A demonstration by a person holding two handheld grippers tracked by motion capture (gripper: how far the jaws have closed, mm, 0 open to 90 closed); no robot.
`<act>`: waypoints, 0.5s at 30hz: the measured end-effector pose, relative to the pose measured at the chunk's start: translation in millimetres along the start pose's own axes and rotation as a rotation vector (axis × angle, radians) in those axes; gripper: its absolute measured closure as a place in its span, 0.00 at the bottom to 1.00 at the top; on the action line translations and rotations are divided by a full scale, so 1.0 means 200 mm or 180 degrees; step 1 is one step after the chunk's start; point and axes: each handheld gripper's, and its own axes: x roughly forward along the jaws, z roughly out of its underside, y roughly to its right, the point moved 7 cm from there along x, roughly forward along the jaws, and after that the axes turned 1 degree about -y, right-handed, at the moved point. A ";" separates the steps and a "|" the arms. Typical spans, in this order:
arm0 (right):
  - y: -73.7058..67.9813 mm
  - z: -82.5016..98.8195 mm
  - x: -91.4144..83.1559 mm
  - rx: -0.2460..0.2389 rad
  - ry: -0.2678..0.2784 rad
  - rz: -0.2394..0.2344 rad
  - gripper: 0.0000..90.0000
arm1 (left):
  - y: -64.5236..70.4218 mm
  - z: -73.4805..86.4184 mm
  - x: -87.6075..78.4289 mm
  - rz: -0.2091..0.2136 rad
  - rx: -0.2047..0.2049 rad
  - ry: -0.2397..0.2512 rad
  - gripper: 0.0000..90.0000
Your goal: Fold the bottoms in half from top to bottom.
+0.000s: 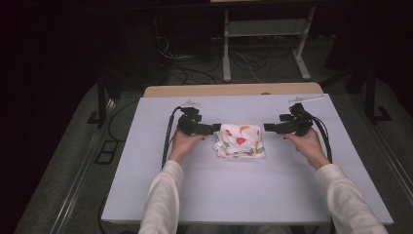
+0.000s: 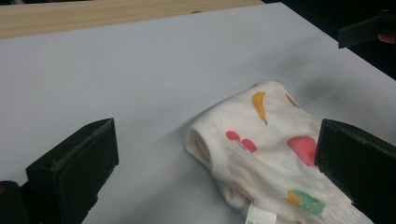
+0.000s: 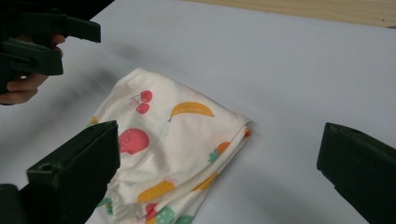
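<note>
**Folded fruit-print cloth lay between two open grippers**

Squarely in the middle of the pale lilac table (image 1: pixel 146 170) lay a small folded cloth (image 1: pixel 240 141), cream-white and printed with fruit: a yellow banana, a pair of red cherries, a red strawberry, and patches of orange and green near the edges. It had been folded into a thick, roughly square bundle of several layers. In the left gripper view one end showed as a rounded, rolled fold, and a small white label stuck out from the nearer edge. In the right gripper view the stacked layers showed along one edge, a little uneven, with the print running over the top face.

The left gripper (image 1: pixel 213 128) stood just beside the cloth's left end, and its jaws were wide apart and held nothing; in its own view the cloth lay between and beyond them, one jaw overlapping its far side in the picture, and whether that jaw touched the fabric could not be told. The right gripper (image 1: pixel 269 127) stood near the cloth's right end, clear of it, its jaws likewise spread and empty. A person's hands in white sleeves held both grippers.
</note>
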 end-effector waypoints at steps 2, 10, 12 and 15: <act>-0.01 0.01 -0.02 -0.0001 0.0020 0.0008 0.00 | 0.00 0.01 -0.03 -0.0004 0.0006 0.0014 0.00; -0.03 0.06 -0.09 -0.0052 0.0069 0.0003 0.00 | 0.01 0.01 -0.12 0.0017 0.0052 0.0142 0.00; -0.03 0.07 -0.11 -0.0055 0.0090 -0.0003 0.00 | 0.01 0.01 -0.14 0.0039 0.0038 0.0197 0.00; -0.04 0.09 -0.13 -0.0070 0.0124 0.0001 0.00 | 0.01 0.02 -0.17 0.0014 0.0092 0.0198 0.00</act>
